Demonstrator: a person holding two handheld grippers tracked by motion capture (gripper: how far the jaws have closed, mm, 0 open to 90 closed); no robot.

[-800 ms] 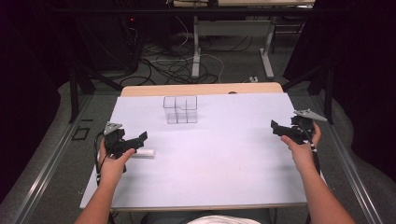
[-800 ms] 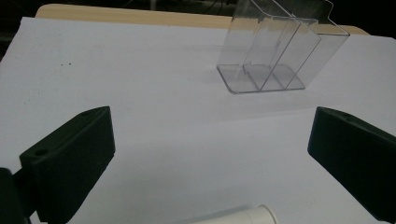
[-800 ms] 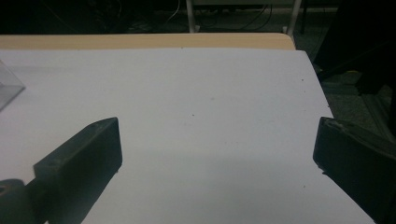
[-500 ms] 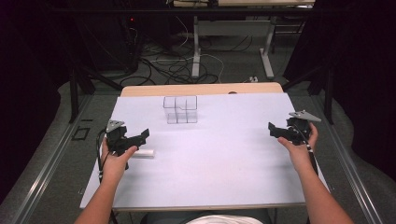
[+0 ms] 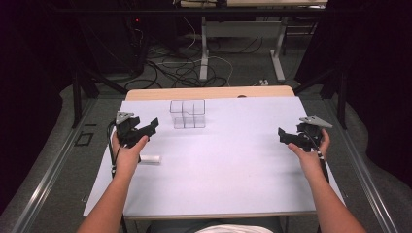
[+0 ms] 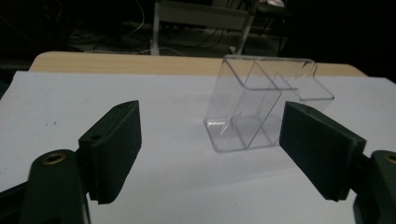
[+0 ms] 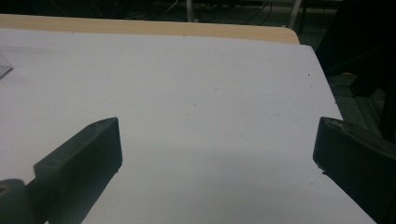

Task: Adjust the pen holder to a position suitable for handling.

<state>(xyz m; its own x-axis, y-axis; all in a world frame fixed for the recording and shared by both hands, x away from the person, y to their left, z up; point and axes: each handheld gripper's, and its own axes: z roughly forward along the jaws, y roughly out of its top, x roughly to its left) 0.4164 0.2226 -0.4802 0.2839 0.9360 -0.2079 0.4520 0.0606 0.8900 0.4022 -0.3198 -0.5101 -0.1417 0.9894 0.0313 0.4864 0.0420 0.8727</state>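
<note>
Two grippers, mine: left gripper (image 5: 145,127) spread wide and empty, aimed at the box (image 5: 188,114); right gripper (image 5: 287,137) likewise spread, over bare sheet (image 5: 233,160). Box stands mid-table toward the far edge, near my left jaws, untouched. Risk, as I judge it: thin clear walls, light and slick, may skid or tip if one pad lands first. Box clear, hard, partitioned; sheet matte white; small white tube (image 5: 149,159) lies by my left hand.

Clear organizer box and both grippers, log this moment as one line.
left gripper: open, aimed at clear organizer box, apart | right gripper: open, empty, over white sheet | white tube: beside left hand
</note>
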